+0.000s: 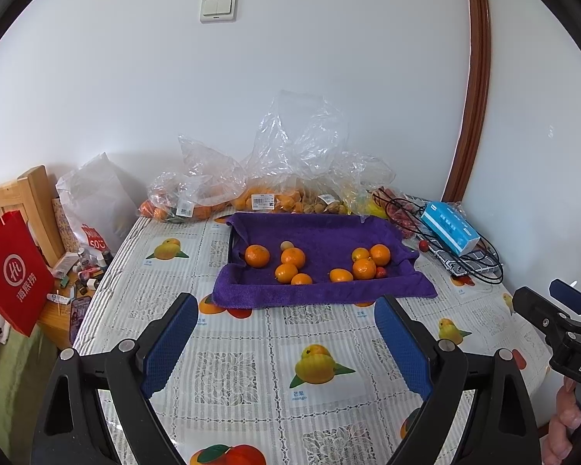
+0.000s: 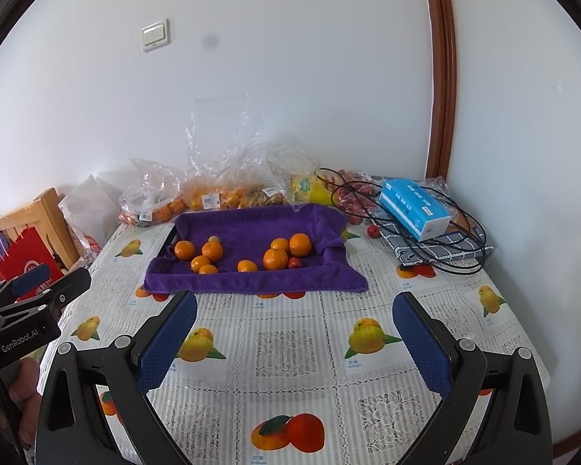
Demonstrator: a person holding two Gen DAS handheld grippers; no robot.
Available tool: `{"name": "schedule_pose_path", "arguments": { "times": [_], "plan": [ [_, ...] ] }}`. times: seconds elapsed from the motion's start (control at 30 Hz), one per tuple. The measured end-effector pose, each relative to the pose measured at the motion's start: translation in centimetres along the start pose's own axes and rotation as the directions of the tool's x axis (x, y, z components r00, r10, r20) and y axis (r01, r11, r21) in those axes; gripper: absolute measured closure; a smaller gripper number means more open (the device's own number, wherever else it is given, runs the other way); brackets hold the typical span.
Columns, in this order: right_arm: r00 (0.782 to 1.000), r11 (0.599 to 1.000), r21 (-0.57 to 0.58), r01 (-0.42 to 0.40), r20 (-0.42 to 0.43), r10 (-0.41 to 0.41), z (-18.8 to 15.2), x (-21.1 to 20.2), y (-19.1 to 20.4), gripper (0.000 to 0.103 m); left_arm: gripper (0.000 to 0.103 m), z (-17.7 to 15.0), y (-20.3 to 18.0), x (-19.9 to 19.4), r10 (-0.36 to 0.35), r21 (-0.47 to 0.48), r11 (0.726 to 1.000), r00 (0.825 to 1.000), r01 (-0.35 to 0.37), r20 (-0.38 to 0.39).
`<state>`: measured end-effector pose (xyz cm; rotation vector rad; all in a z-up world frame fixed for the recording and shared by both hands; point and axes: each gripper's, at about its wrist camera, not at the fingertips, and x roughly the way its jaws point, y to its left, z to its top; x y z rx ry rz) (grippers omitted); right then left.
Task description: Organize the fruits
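Both tools stand idle over the near part of the table (image 1: 251, 348), well short of the fruit: the left gripper (image 1: 286, 343) has its jaws spread wide with nothing between them, and the right gripper (image 2: 294, 339) likewise stands wide open and empty. The purple towel-lined tray (image 1: 321, 294) sits mid-table and holds eight oranges (image 1: 257, 255) in two loose clusters, left and right, plus one small pale fruit (image 1: 286, 246) behind the left cluster and one small red fruit (image 1: 380, 271) beside the right cluster. Sorting appears only partly done (a judgement from the layout): the odd small fruits lie mixed among the oranges. Considerable stock remains outside the tray: clear plastic bags (image 1: 213, 190) of fruit along the wall, and a stray red fruit (image 1: 424, 245) on the cloth near the blue tissue pack (image 1: 449, 230). Bag contents are not fully legible; oranges and small yellowish fruit can be made out. Remaining work, as judged: grouping by kind and emptying the bags
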<state>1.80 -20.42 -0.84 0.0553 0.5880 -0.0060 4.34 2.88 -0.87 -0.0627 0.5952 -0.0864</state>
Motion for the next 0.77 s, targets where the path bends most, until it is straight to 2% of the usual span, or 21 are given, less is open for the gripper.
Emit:
{"name": "schedule_pose_path", "arguments": {
  "times": [0.77],
  "plan": [
    [1.000, 1.000, 0.000, -0.005, 0.008, 0.005, 0.30, -0.33, 0.38, 0.003, 0.011, 0.25, -0.07, -0.20, -0.013, -0.003, 1.000, 1.000, 0.013, 0.002]
  ]
}}
